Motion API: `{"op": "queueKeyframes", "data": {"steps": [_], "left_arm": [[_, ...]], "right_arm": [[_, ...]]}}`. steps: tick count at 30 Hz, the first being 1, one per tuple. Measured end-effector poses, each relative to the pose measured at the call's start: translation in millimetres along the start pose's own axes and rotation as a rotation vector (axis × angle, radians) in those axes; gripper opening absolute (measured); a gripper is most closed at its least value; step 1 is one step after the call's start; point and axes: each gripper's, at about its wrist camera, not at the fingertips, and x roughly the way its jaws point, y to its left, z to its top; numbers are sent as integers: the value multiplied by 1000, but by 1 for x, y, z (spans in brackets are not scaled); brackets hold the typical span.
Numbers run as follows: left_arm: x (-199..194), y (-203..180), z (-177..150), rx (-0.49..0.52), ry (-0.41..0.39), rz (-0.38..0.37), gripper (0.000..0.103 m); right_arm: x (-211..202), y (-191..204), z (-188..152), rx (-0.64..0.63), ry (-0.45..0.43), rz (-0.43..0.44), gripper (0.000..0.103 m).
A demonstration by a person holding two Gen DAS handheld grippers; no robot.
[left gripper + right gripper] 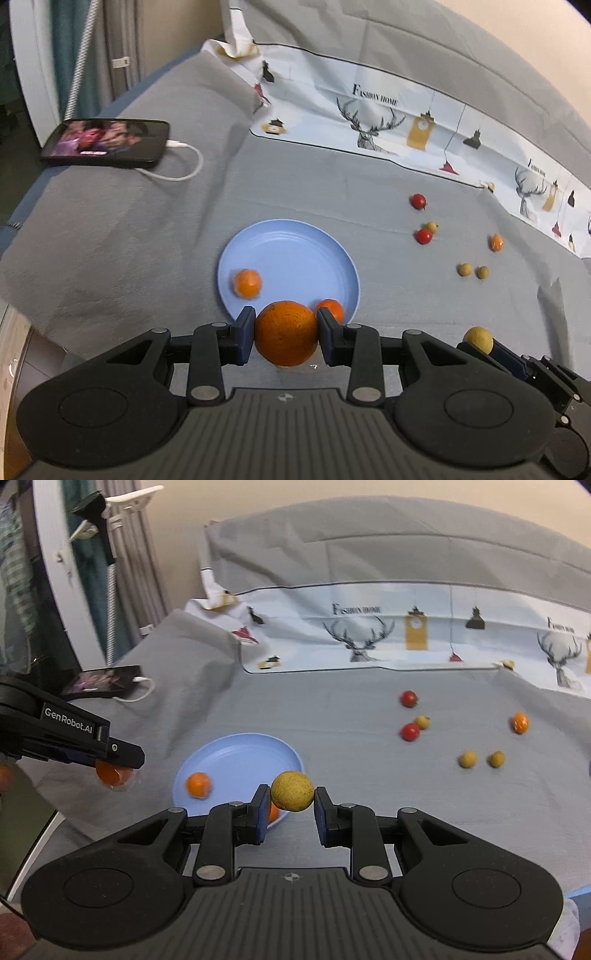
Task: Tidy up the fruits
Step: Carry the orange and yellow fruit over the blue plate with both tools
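My left gripper (286, 338) is shut on a large orange (286, 334), held just in front of the near rim of a blue plate (291, 258). Two small oranges lie on the plate, one at its left (246, 283) and one at its near edge (331, 309). My right gripper (291, 794) is shut on a yellow-brown round fruit (291, 791), above the plate's right near edge (291, 757). The left gripper shows at the left of the right wrist view (118, 762) with its orange (112, 774).
Loose on the grey cloth at right lie two red fruits (417, 201) (424, 236), several small yellow fruits (464, 269) and a small orange (496, 242). A phone (107, 142) with a white cable lies far left. A printed cloth (388, 122) lines the back.
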Motion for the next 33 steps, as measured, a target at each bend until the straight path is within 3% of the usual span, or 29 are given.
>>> {"op": "queueKeyframes", "data": {"steps": [14, 33], "left_arm": [[-14, 21, -10, -38, -29, -16, 39], [19, 20, 9, -33, 0, -6, 39]], "right_arm": [[-10, 22, 0, -69, -16, -5, 26], [25, 24, 4, -77, 49, 18, 26]]}}
